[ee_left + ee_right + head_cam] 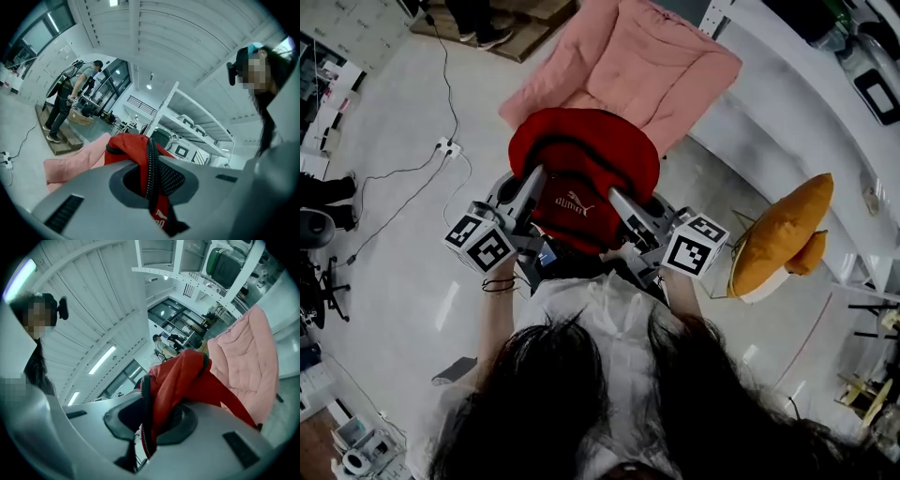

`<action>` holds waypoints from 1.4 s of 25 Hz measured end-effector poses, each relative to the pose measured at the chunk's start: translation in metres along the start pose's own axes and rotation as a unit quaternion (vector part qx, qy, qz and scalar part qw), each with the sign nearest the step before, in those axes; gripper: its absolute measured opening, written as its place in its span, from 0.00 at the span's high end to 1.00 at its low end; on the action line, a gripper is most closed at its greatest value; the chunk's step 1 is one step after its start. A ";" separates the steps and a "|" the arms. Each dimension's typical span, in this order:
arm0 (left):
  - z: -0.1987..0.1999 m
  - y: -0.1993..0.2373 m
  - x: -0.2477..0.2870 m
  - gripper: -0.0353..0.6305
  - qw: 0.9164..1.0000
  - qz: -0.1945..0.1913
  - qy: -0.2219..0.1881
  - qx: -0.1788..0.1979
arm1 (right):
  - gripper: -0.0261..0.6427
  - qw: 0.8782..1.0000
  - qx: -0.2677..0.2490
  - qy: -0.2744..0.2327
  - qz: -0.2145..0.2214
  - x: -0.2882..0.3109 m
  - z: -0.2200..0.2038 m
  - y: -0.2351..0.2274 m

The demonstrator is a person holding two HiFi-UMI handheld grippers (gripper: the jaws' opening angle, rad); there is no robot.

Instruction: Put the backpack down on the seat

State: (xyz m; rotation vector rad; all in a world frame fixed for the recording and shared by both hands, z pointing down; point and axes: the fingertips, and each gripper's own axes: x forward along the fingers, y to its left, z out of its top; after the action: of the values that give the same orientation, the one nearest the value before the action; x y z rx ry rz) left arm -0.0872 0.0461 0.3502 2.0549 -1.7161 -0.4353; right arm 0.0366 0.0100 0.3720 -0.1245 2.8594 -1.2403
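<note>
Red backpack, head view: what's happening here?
A person holds the red backpack up with both grippers. The left gripper and the right gripper are each shut on its fabric at a zipper edge. The backpack hangs just in front of the pink padded seat and does not look set down on it yet.

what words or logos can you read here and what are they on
"PUMA": white lettering with a logo, on the red backpack.
White print on the backpack in the left gripper view: cut off, unreadable.
Square markers: black-and-white patterns only, no words.
</note>
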 end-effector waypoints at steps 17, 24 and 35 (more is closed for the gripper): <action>0.065 0.140 0.105 0.88 0.988 -0.119 0.101 -0.006 | 0.86 0.989 0.034 -0.064 -0.132 0.136 0.046 -0.080; 0.081 0.189 0.145 0.88 0.983 -0.142 0.120 -0.002 | 0.86 0.985 0.029 -0.078 -0.151 0.181 0.065 -0.110; 0.062 0.200 0.192 0.88 0.974 -0.155 0.162 0.014 | 0.86 0.979 0.051 -0.074 -0.184 0.179 0.063 -0.143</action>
State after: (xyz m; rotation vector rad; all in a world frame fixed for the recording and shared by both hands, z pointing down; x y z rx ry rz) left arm -0.2512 -0.1789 0.4048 2.2757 -1.2243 -0.1535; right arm -0.1290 -0.1474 0.4356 -0.7406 2.7159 -1.3604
